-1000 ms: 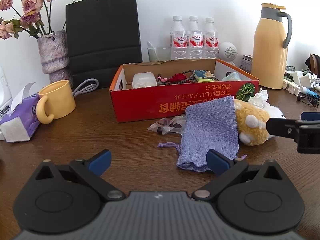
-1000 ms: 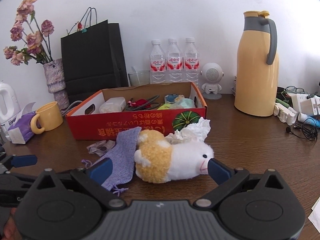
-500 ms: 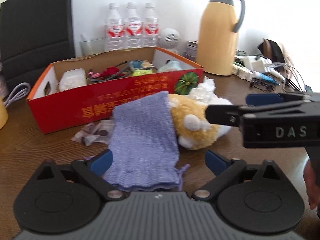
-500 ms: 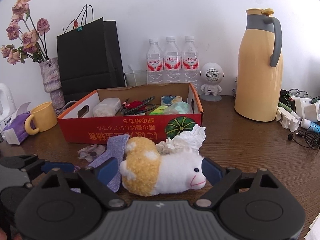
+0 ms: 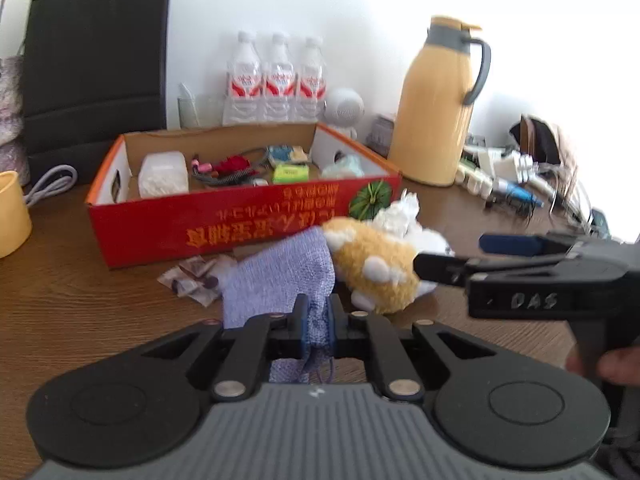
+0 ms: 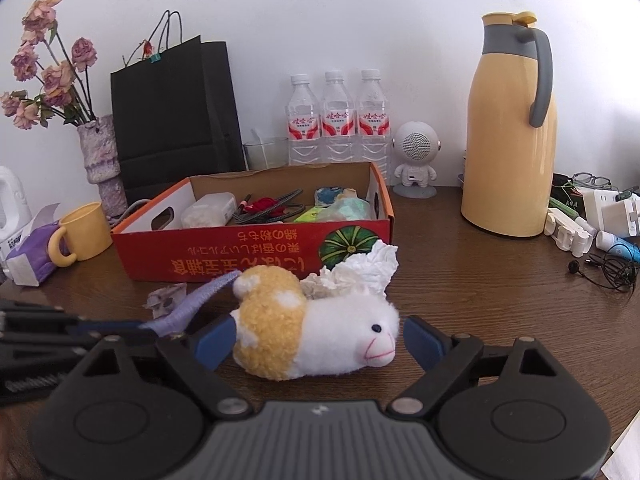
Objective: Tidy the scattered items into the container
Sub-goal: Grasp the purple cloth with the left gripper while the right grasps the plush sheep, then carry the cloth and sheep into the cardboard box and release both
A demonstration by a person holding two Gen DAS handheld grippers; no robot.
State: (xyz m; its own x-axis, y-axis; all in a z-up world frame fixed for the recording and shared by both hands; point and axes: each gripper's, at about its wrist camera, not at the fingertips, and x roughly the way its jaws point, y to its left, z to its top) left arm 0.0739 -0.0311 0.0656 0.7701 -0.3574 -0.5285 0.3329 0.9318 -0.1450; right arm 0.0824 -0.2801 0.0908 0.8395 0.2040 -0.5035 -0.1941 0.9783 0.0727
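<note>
The wooden bench [image 6: 460, 292] is carrying a red cardboard box [image 6: 256, 248] already holding small items. Just in front of it, a yellow-and-white plush toy [image 6: 320, 332] is lying on its side, and the right gripper [image 6: 318, 342] is reaching around it with fingers spread wide on either side. The left gripper [image 5: 316, 326] is pinching the near end of a purple knit pouch [image 5: 280, 276], whose far end is lying beside the plush.

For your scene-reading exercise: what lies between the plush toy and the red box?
Crumpled white tissue lies between plush toy and red box, clearest in the right wrist view.
</note>
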